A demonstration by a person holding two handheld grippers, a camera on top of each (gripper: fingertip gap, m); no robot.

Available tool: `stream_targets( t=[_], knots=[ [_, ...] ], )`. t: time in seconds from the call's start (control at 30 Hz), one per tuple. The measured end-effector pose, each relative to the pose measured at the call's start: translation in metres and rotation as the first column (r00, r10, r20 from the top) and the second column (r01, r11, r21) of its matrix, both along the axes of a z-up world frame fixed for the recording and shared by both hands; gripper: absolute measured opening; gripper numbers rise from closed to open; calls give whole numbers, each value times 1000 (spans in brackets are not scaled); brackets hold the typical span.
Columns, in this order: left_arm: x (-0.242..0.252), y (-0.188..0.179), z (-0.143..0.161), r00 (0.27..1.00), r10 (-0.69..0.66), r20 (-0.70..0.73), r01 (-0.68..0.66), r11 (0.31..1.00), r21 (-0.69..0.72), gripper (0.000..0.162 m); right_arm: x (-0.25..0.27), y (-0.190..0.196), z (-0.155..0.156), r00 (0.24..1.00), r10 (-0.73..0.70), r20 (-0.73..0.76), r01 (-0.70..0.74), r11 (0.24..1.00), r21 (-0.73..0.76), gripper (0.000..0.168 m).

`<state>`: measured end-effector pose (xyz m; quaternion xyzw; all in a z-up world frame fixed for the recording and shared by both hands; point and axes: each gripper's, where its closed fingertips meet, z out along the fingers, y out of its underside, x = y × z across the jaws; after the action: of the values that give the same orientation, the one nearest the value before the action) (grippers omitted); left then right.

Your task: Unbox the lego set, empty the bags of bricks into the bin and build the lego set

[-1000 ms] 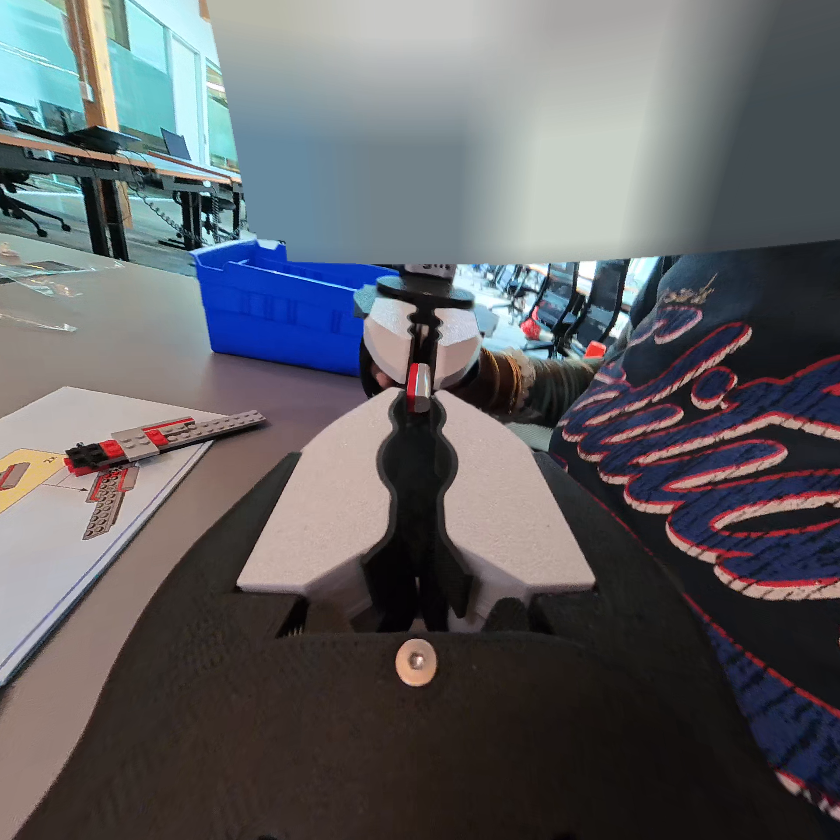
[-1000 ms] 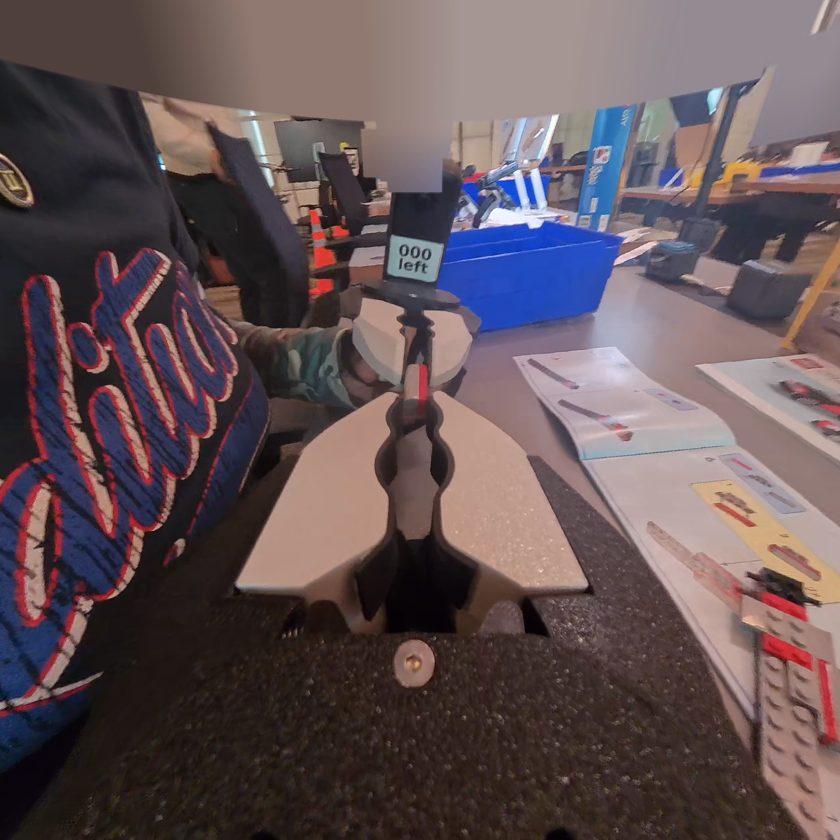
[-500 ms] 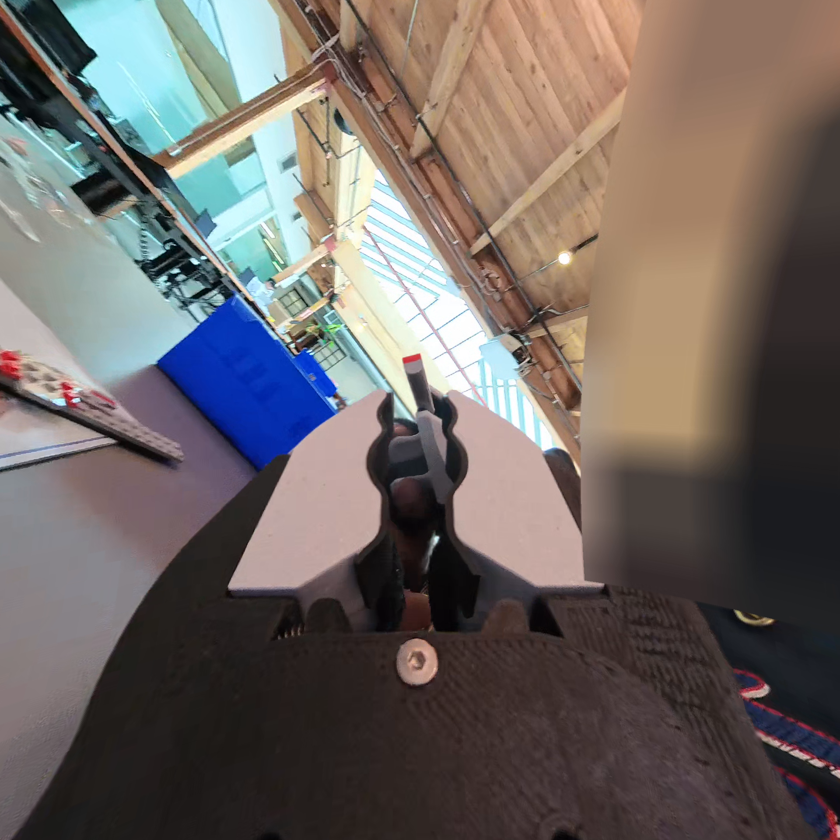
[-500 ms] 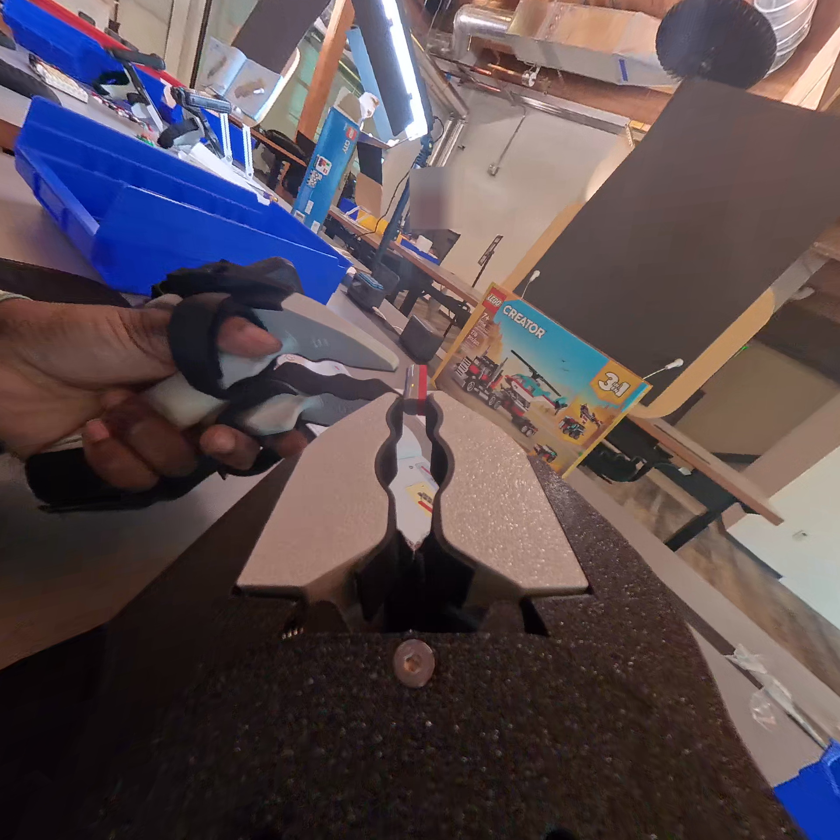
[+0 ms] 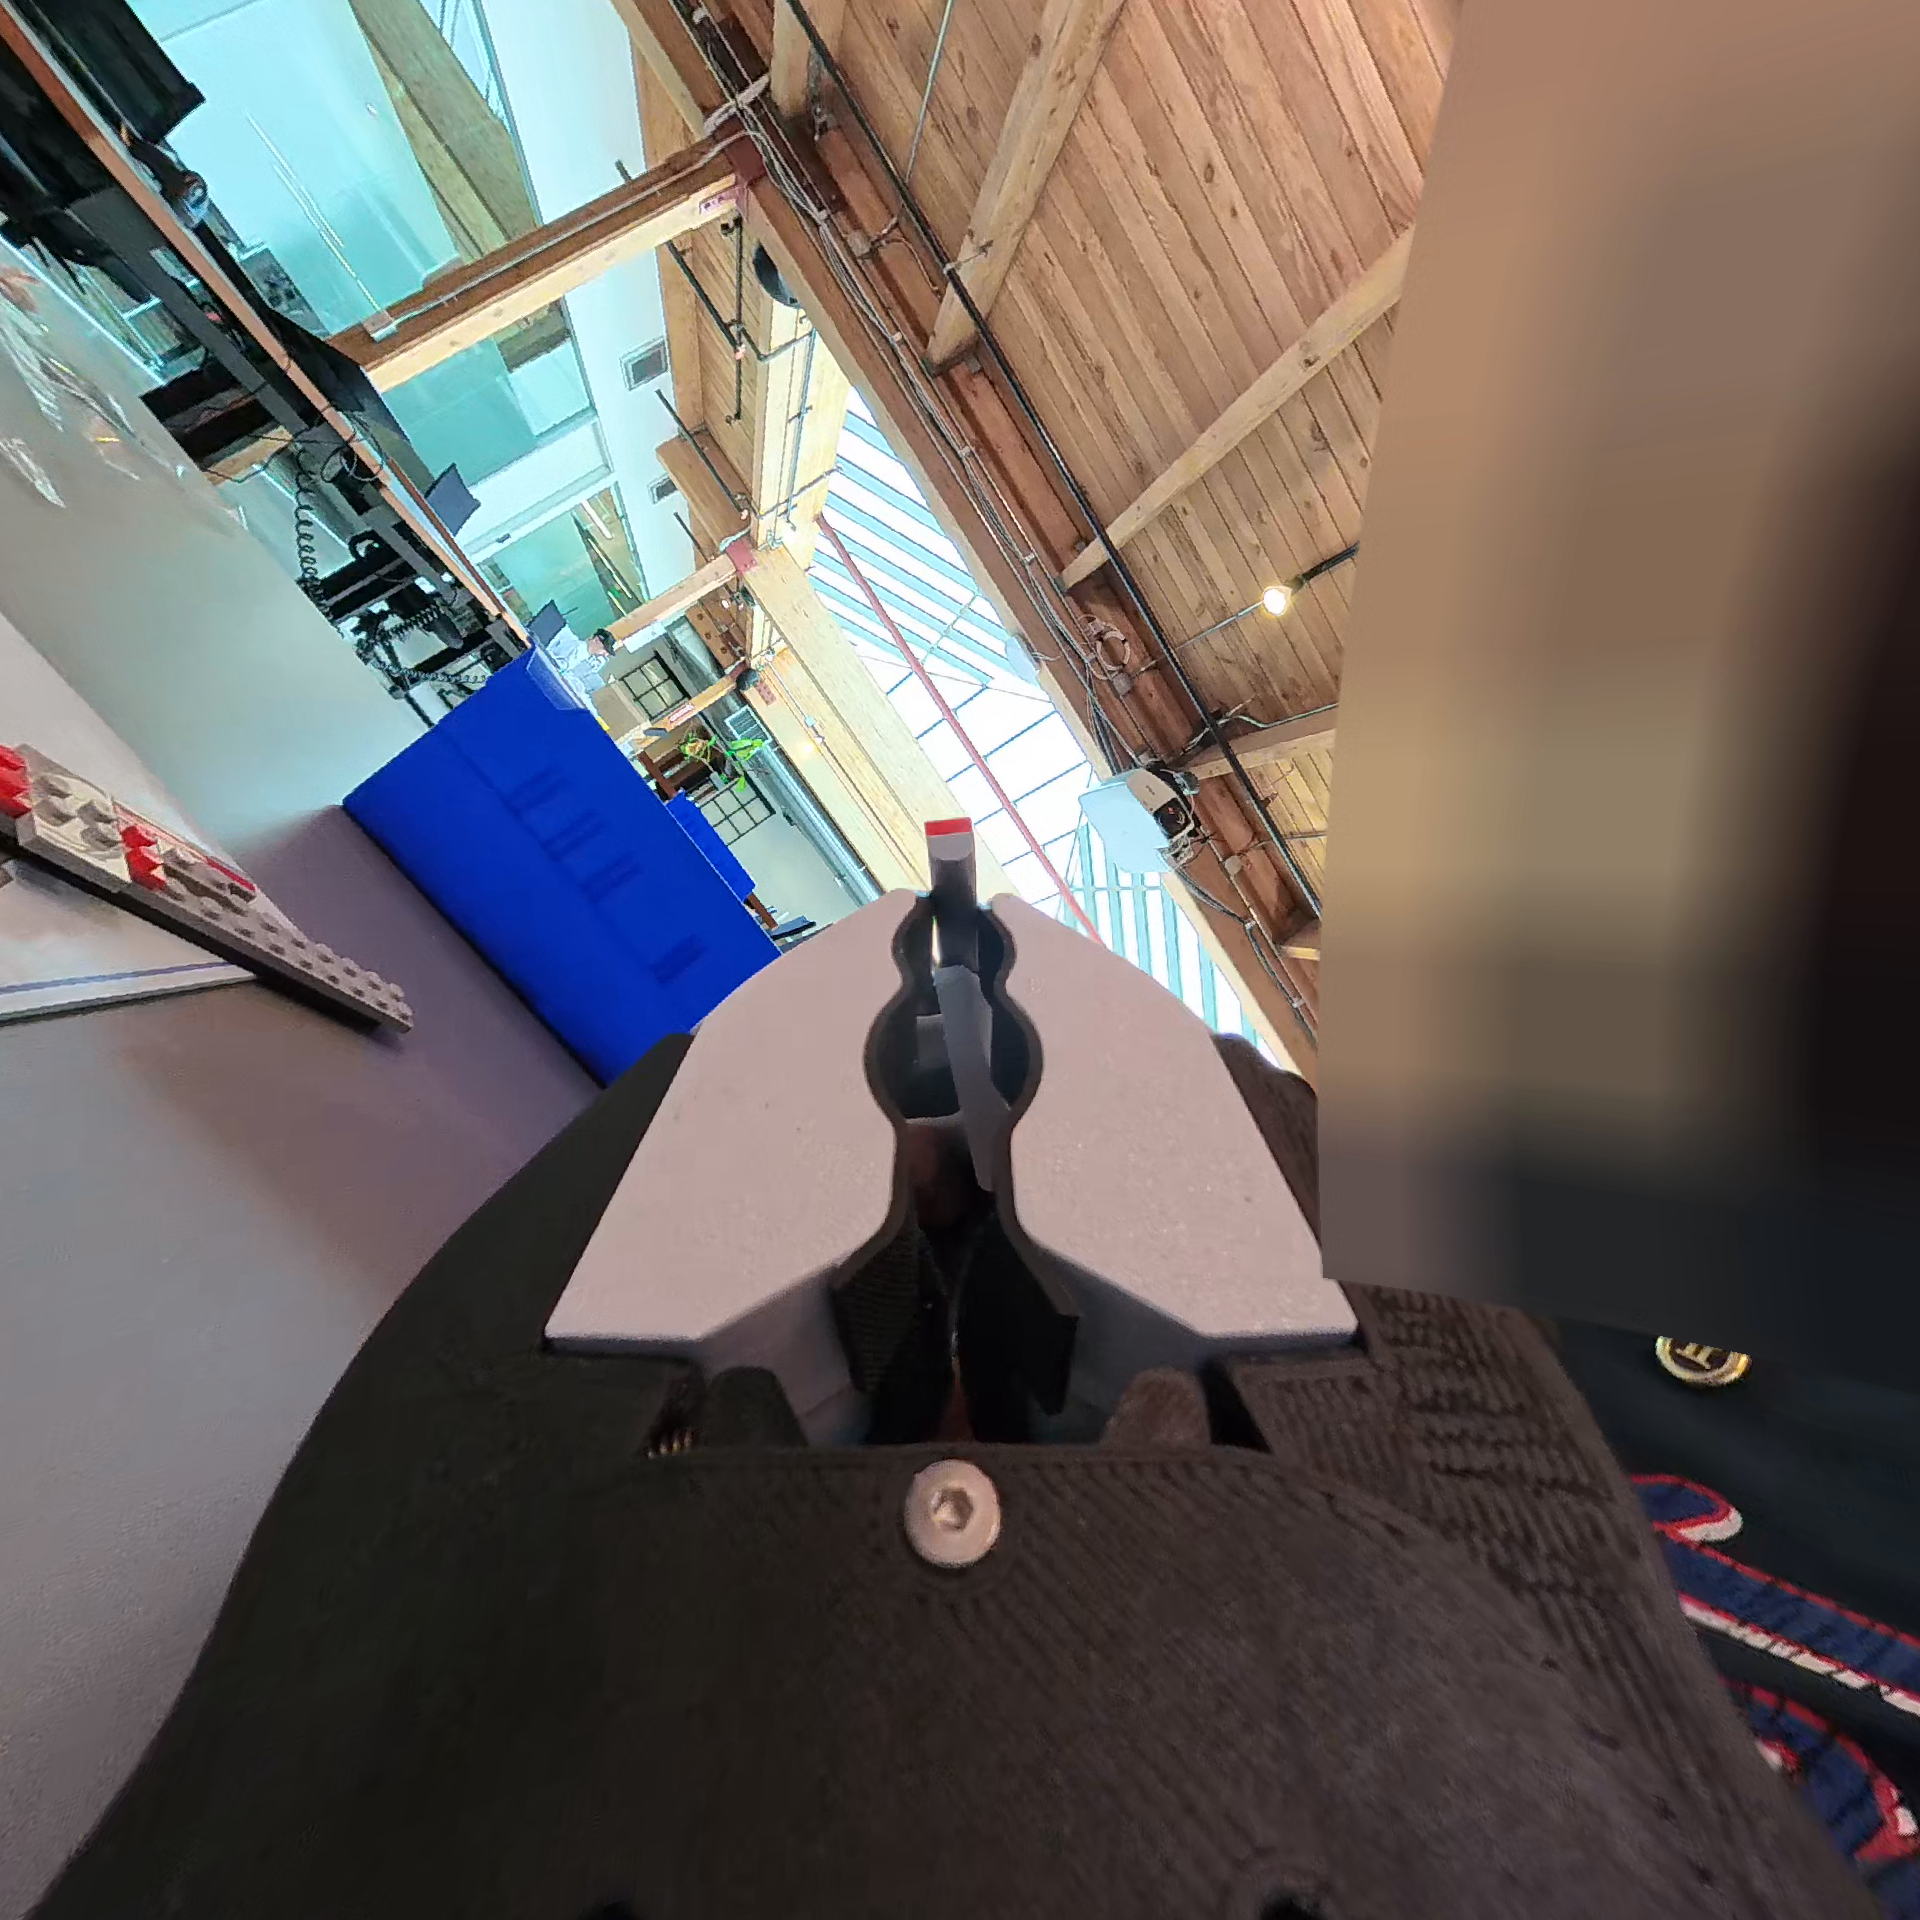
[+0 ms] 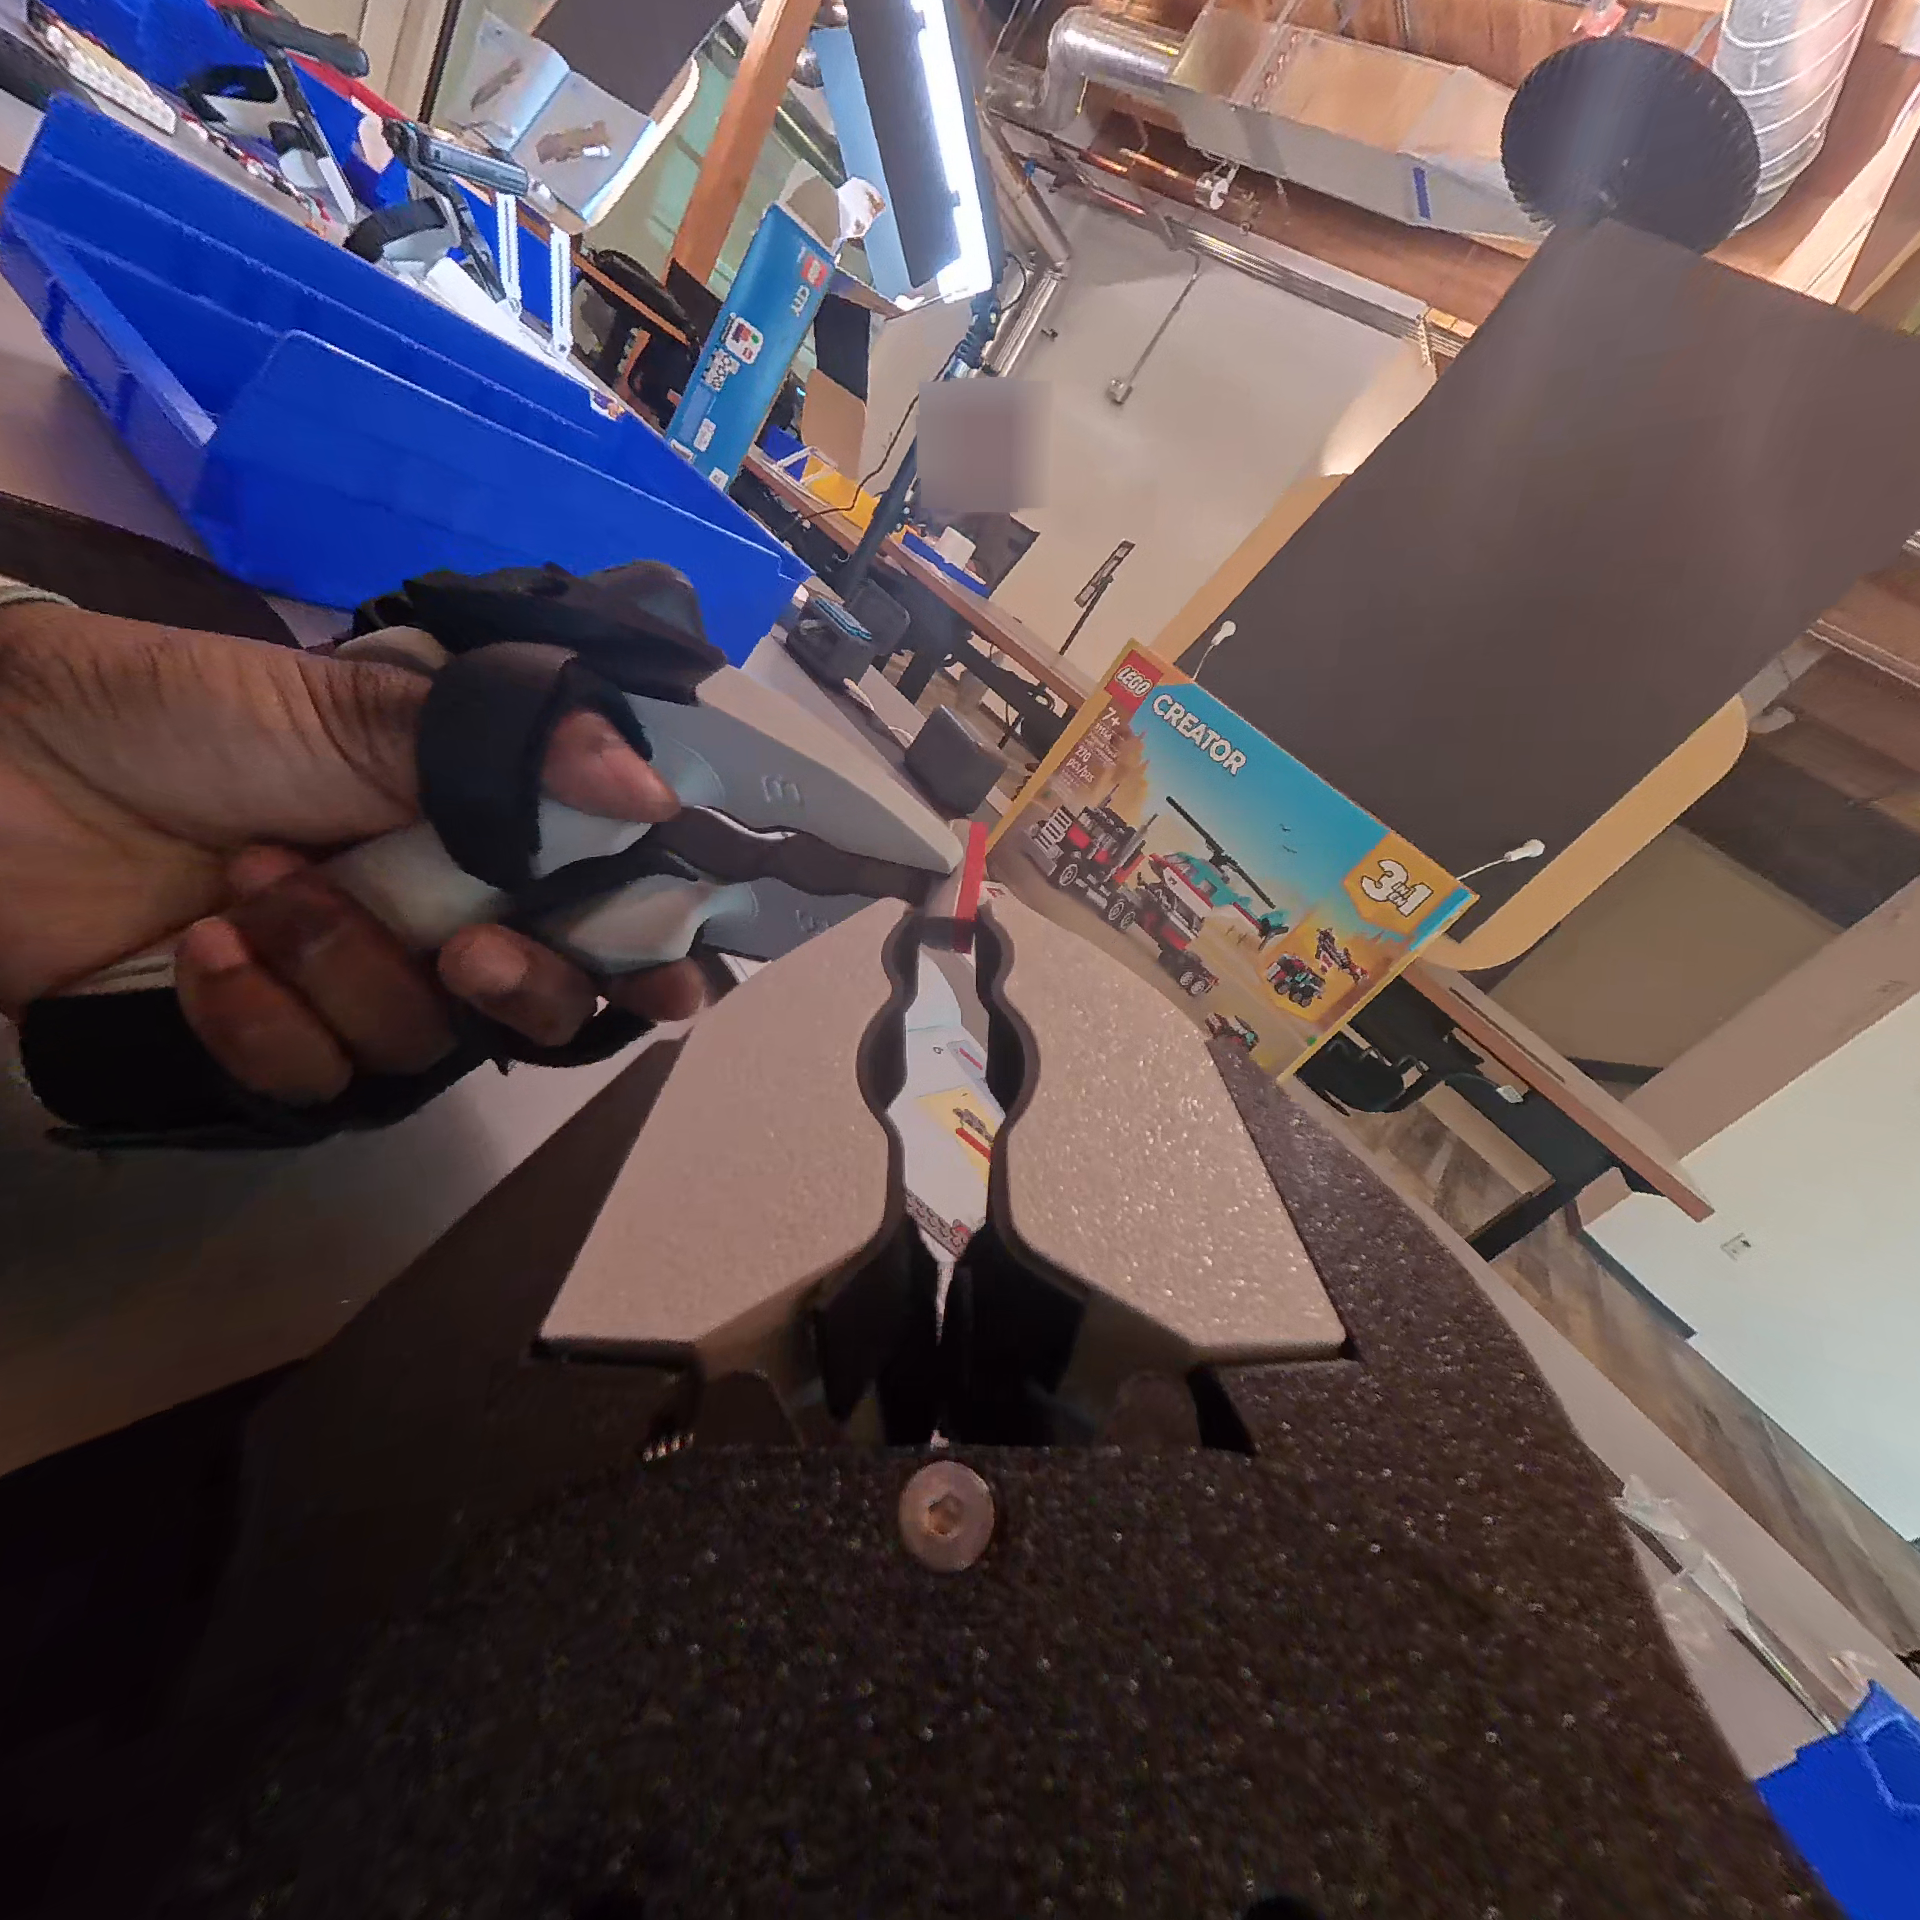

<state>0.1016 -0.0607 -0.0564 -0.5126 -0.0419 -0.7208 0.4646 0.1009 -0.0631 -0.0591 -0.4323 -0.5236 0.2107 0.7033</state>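
Note:
My left gripper (image 5: 951, 906) points up at the ceiling and is shut on a small grey piece with a red end (image 5: 948, 857), which sticks out past the tips. My right gripper (image 6: 951, 920) is shut on a small red and grey piece (image 6: 971, 881). In the right wrist view the left gripper (image 6: 914, 868), held in a hand (image 6: 208, 790), comes in from the left and its tip meets the same piece. A partly built grey plate with red bricks (image 5: 156, 878) lies on the instruction booklet (image 5: 73, 961) at the left.
A blue bin (image 5: 561, 873) stands on the grey table behind the build and also shows in the right wrist view (image 6: 343, 457). The set's box (image 6: 1226, 873) stands upright beyond my right gripper. The person's dark shirt (image 5: 1787, 1558) is close on the right. My left and right fingertips are right by each other.
Over the last second both grippers tilted upward together, still tip to tip on the small piece. The views swung from the table and shirt to the ceiling and room.

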Motion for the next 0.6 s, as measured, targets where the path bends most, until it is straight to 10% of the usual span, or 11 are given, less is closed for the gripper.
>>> stream_targets(
  t=[0.3,0.6],
  knots=[
    [6,-21,-25,846,-85,-526,157,983,93,8,12,-28,-15,909,417,-13,-397,856,-331,43],
    [15,-47,-30,797,-453,-399,437,889,-137,8,4,-43,-22,802,537,262,-531,841,-101,49]
  ],
)
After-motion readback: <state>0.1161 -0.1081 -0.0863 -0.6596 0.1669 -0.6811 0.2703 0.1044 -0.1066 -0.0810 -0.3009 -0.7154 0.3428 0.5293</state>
